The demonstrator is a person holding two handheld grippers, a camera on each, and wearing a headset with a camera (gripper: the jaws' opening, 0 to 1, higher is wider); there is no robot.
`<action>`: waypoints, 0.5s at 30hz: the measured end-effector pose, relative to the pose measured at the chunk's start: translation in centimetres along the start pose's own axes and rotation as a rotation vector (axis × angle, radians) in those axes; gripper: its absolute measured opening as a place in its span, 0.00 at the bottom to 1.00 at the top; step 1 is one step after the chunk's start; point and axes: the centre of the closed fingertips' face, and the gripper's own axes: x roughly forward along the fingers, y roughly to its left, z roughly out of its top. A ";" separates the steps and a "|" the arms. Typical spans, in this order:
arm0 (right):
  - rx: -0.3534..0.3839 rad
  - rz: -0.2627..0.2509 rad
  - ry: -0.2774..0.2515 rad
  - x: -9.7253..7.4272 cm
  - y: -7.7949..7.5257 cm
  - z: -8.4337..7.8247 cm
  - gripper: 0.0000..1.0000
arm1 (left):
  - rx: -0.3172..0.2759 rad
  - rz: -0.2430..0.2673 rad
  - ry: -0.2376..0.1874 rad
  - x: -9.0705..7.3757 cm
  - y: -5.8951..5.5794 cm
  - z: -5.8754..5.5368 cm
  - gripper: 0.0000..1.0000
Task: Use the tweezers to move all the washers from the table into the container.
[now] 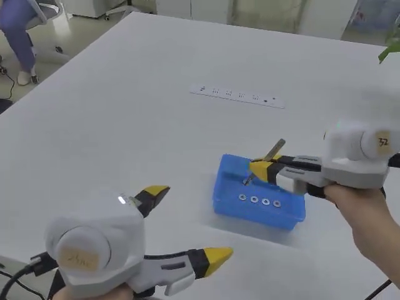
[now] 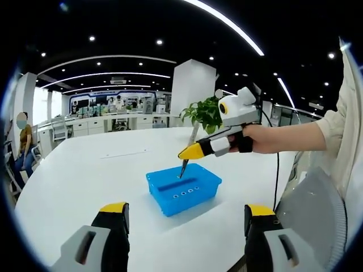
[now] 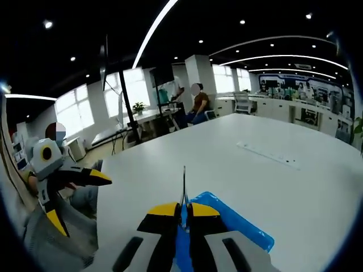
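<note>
Holds the tweezers (image 1: 275,150) pinched between the closed jaws of the right gripper (image 1: 259,170), angled down so the tips sit inside the blue container (image 1: 256,216), by its far wall. Cannot tell whether a washer hangs at those tips; too small to make out.

Counts four washers (image 1: 254,200) lying in a neat row on the container floor, along its near side, apart from the tweezer tips. Matches in the left gripper view: same row of washers (image 2: 182,193) in the container (image 2: 187,205), tweezers (image 2: 184,167) reaching in from above.

Keeps the left gripper (image 1: 187,222) idle, jaws spread wide and holding nothing, well off to the container's near-left, above the white table (image 1: 125,112).

Reads as late in the task: most, perhaps all, of the moving looks done. Hard to judge what remains, since small pale washers on a white top beside the container would be easy to miss. Probably a drop in hand now, then a check around the container for stragglers.
</note>
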 end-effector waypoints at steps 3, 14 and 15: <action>0.014 -0.012 0.003 0.8 -0.4 0.2 0.03 | -0.014 -0.002 -0.003 -0.1 0.1 0.0 0.85; 0.026 0.018 0.051 4.0 -0.3 -0.8 0.03 | -0.029 0.017 -0.002 -0.2 0.5 -0.1 0.85; 0.024 0.019 0.065 4.2 -0.3 -1.2 0.03 | -0.028 0.017 -0.001 -0.1 0.5 -0.1 0.85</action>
